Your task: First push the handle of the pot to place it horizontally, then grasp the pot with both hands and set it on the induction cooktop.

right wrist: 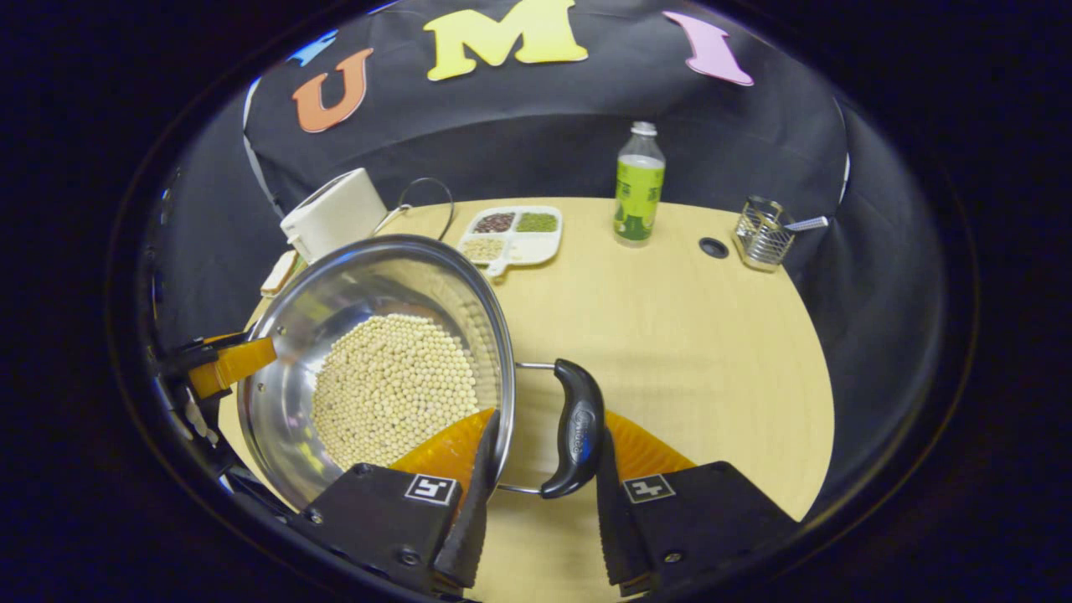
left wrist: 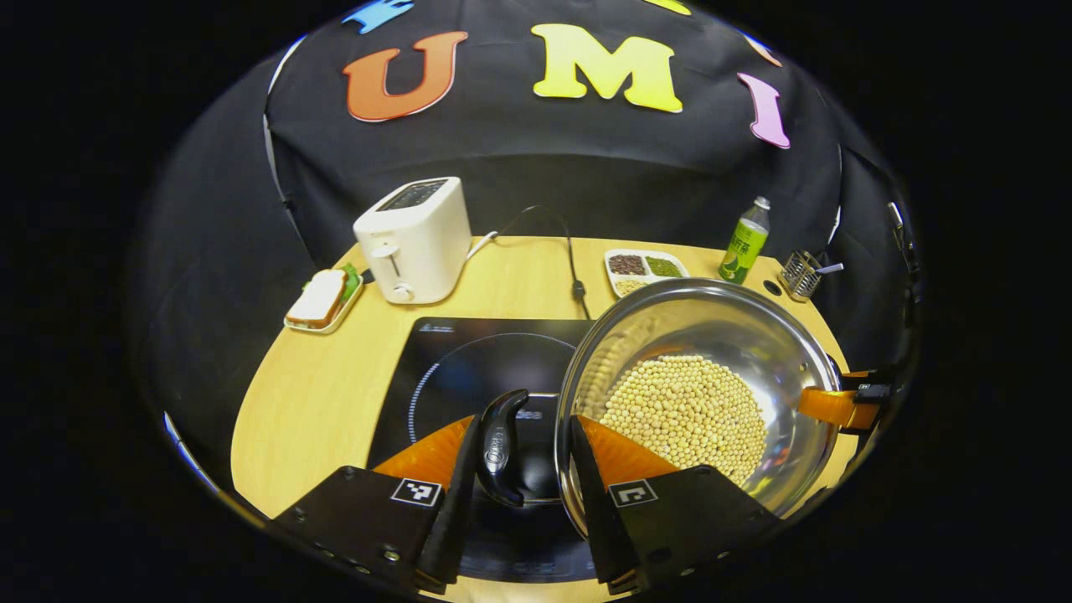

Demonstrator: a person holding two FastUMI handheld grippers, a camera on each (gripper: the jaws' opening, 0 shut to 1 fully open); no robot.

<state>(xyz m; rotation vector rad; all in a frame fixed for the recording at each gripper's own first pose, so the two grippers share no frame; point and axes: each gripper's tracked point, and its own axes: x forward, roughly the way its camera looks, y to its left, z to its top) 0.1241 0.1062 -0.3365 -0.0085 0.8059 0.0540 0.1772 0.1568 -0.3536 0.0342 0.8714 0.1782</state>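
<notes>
With each gripper (left wrist: 519,469) (right wrist: 540,456) clamped on a pot (left wrist: 695,394) handle (left wrist: 501,448) (right wrist: 574,440), the load hung level; cooktop (left wrist: 469,368) lay beneath.

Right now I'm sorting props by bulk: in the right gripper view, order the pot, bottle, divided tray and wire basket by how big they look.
1. pot, though it is nearest
2. divided tray
3. bottle
4. wire basket
The bottle and tray are close.

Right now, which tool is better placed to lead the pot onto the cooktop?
Left. The left tool grips the pot by a handle over the cooktop; the right tool is over bare table.
</notes>
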